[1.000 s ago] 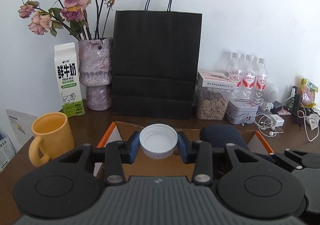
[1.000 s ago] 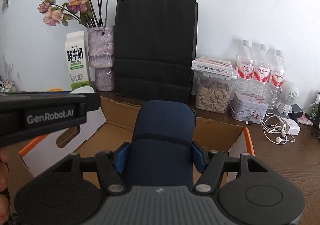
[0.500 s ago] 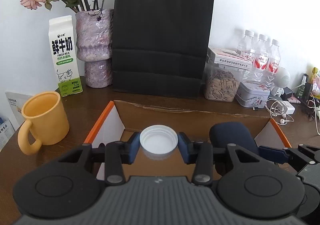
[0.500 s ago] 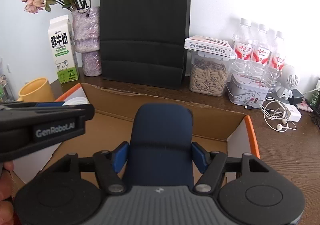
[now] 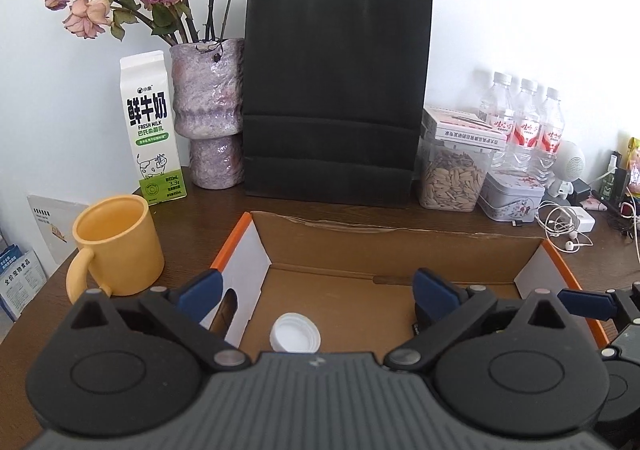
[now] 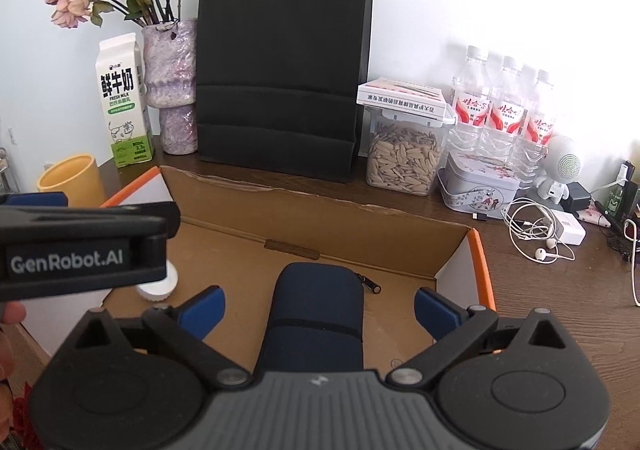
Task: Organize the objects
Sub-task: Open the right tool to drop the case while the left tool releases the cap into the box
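Observation:
A white screw lid point(image 5: 295, 337) lies on the floor of the open cardboard box point(image 5: 400, 250), below my left gripper point(image 5: 318, 290). Its jaws are opening wide and nothing is pressed between them. In the right wrist view a dark blue zip pouch point(image 6: 316, 314) rests on the box floor point(image 6: 240, 250), under my right gripper point(image 6: 318, 308). These jaws are opening too, with the blue pads standing clear of the pouch on both sides. The lid point(image 6: 158, 288) shows partly behind the left gripper's body there.
A yellow mug point(image 5: 120, 244) stands left of the box. Along the wall sit a milk carton point(image 5: 152, 130), a vase of dried roses point(image 5: 210, 110), a black paper bag point(image 5: 336, 90), a seed jar point(image 5: 452, 178), water bottles point(image 5: 528, 126), a tin point(image 5: 512, 196) and earphone cables point(image 5: 564, 226).
Both grippers opened. The white lid dropped from the left jaws onto the box floor, and the blue pouch left the right jaws and now lies in the box.

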